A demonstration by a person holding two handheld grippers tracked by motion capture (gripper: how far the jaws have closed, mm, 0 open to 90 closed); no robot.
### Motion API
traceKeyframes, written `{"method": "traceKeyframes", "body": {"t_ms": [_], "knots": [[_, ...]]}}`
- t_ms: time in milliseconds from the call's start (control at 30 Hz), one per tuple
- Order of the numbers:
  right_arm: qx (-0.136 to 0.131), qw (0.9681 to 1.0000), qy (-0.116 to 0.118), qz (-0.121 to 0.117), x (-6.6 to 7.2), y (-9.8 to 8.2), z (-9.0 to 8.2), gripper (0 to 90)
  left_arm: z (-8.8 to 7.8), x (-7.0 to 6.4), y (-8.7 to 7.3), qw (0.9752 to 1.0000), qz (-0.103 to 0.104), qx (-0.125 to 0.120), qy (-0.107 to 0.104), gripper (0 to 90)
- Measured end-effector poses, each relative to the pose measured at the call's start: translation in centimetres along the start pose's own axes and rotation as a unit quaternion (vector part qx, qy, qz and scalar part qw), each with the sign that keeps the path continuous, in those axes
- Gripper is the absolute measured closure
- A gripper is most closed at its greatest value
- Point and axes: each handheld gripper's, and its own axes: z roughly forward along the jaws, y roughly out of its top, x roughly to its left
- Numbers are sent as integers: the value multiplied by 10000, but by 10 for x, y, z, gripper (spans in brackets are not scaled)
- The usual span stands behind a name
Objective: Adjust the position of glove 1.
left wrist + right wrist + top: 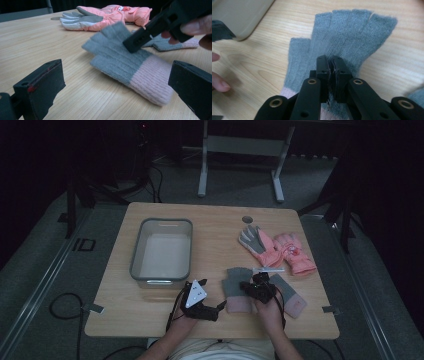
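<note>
- We see the grey bin (161, 251) left of the grey-and-pink knit glove (235, 289), well apart.
- Our left tool (216, 308), jaws spread, waits just left of that glove on the surface (215, 227).
- Our right tool (332, 62), pressed together, pinches the glove's grey knit; we should lift slowly, keeping the fabric clamped.

Each hand had a black gripper. The left gripper (220, 307) had a grey plate (195, 293) with 3 corners on top, with small dark dots on it. A thin black cable (173, 312) looped from it. Its 2 jaws were thick black blocks, and 1 had a red mark. The right gripper (331, 65) had black links with 4 gold rings. The person wore a light top (215, 350).
</note>
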Motion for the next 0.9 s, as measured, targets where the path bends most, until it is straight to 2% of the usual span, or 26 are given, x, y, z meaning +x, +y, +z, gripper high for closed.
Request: {"method": "traceKeyframes", "body": {"t_ms": [167,200,267,500,533,567,600,733,800,900], "knots": [[110,9997,-185,118,-6,-9,10,813,0,0,0,10000,8,2,5,0],[169,9996,-174,164,-8,-11,13,785,0,0,0,10000,12,-2,7,0],[107,9997,-86,203,-11,-14,14,782,0,-1,0,10000,33,-3,8,0],[67,9999,-113,-6,-10,-12,17,769,0,0,0,10000,3,5,7,0],[75,9999,-115,-38,-10,-11,17,759,0,0,0,10000,17,5,4,0],[89,9999,-89,-8,-11,-8,16,709,0,0,0,10000,20,-2,-3,0],[53,9999,-104,-7,-11,-6,14,690,0,0,0,10000,12,-2,-3,0],[-245,9990,-174,-344,-18,5,-7,638,0,0,0,10000,7,-8,-12,0],[-384,9975,-270,-527,-27,12,-19,630,0,0,0,10000,10,-6,-13,0],[-438,9962,-183,-728,-44,17,-34,638,0,0,0,10000,4,-7,-14,0]]}}
